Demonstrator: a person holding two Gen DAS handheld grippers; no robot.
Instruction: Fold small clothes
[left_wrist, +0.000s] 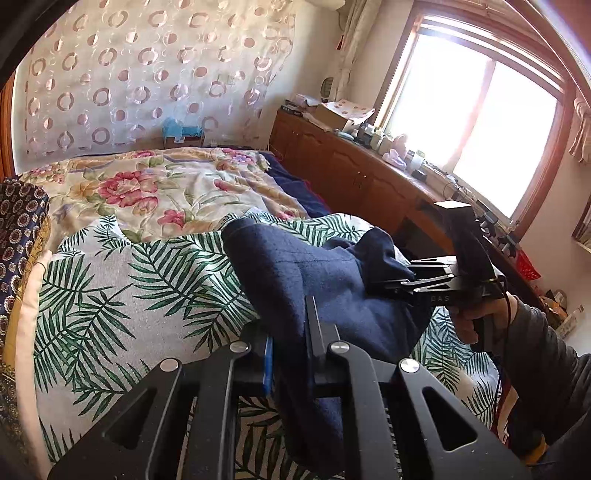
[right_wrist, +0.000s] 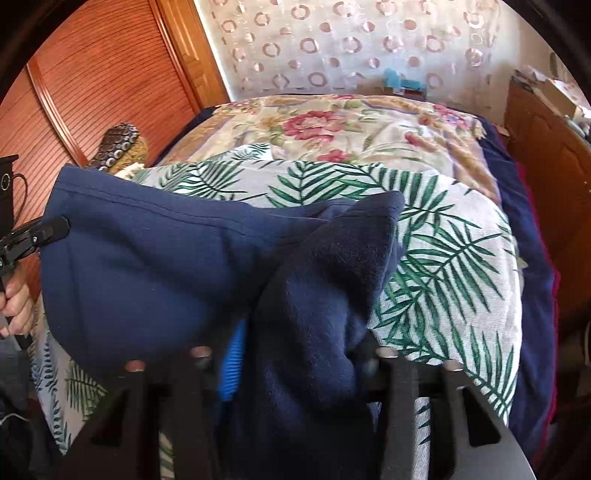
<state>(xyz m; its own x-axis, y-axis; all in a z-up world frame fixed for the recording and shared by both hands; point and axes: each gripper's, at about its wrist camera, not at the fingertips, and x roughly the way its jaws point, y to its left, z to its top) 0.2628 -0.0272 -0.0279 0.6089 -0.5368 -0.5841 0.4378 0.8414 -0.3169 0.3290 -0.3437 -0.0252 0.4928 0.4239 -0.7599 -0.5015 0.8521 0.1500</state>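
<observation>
Left wrist view: the navy garment (left_wrist: 295, 280) hangs lifted over the palm-leaf sheet (left_wrist: 129, 288), stretched between the two tools.
Left gripper (left_wrist: 291, 332): jaws pressed nearly together, pinching a fold of the navy cloth near the camera; the rest of that fold drops below the fingers.
Right gripper (left_wrist: 402, 284): to the right and a little farther off, held by a hand (left_wrist: 476, 317), its tip buried in the cloth's right end.
Right wrist view: the garment (right_wrist: 166, 266) fills the near middle; a darker bunched flap runs down between this gripper's (right_wrist: 295, 354) fingers, one blue pad (right_wrist: 231, 365) showing beside it. The jaws look closed on the flap, though the contact itself is hidden by cloth.
Other end: the left tool's tip (right_wrist: 55, 225) meets the cloth's left edge.
Long axis: left to right across the bed, hem seam along the far upper edge.
Nearer hand: both already at the cloth, one per end.
Judgement: the next move probably depends on keeping that span taut before laying it on the sheet.
Far side: floral quilt (left_wrist: 155, 184), untouched.
</observation>
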